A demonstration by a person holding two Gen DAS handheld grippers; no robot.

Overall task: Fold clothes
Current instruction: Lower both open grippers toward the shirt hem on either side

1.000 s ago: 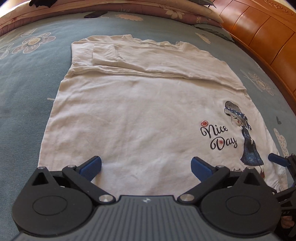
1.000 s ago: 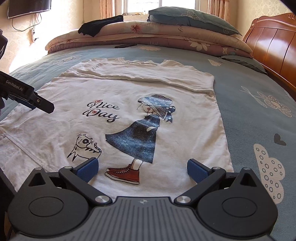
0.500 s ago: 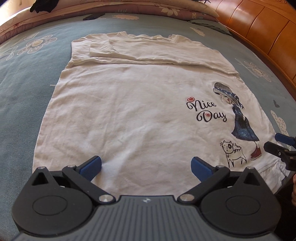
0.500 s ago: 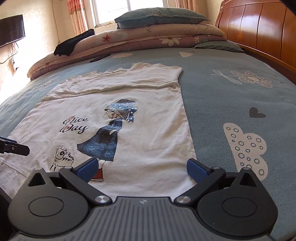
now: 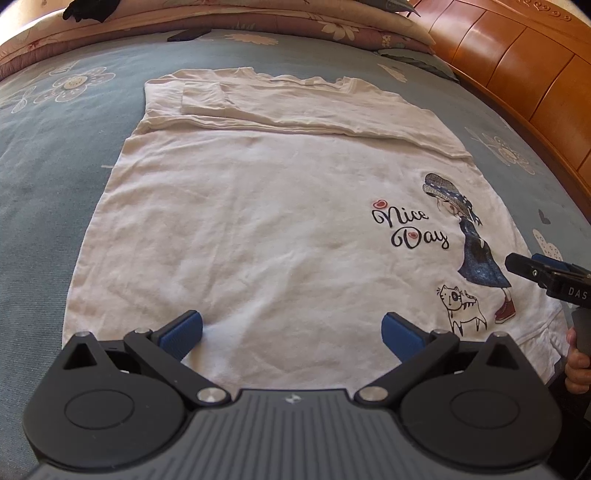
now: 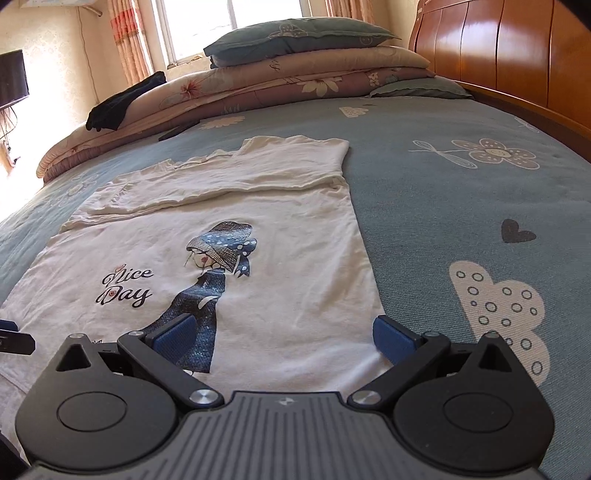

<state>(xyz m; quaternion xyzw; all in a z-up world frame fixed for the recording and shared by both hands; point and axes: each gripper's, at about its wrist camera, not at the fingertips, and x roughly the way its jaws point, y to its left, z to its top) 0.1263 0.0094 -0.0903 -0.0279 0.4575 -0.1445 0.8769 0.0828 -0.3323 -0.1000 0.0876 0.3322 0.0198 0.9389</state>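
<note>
A white T-shirt (image 5: 258,221) with a "Nice Day" girl print lies flat on the blue bed; its far part, with a sleeve, is folded over. It also shows in the right wrist view (image 6: 288,236). My left gripper (image 5: 291,330) is open and empty, low over the shirt's near hem left of the print. My right gripper (image 6: 280,334) is open and empty over the near hem at the shirt's right edge, by the girl's skirt. The right gripper's tip shows in the left wrist view (image 5: 543,271). The left gripper's tip (image 6: 14,338) shows at the right view's left edge.
The blue flower-patterned bedspread (image 6: 461,206) surrounds the shirt. Stacked quilts and pillows (image 6: 295,70) lie at the far end with a dark garment (image 6: 122,103) on them. A wooden headboard (image 5: 517,74) runs along the right side. A dark flat object (image 5: 186,35) lies beyond the shirt.
Both grippers have stayed open. The right gripper has shifted right along the hem to the shirt's right edge and tilted up. The left gripper's view has shifted only slightly.
</note>
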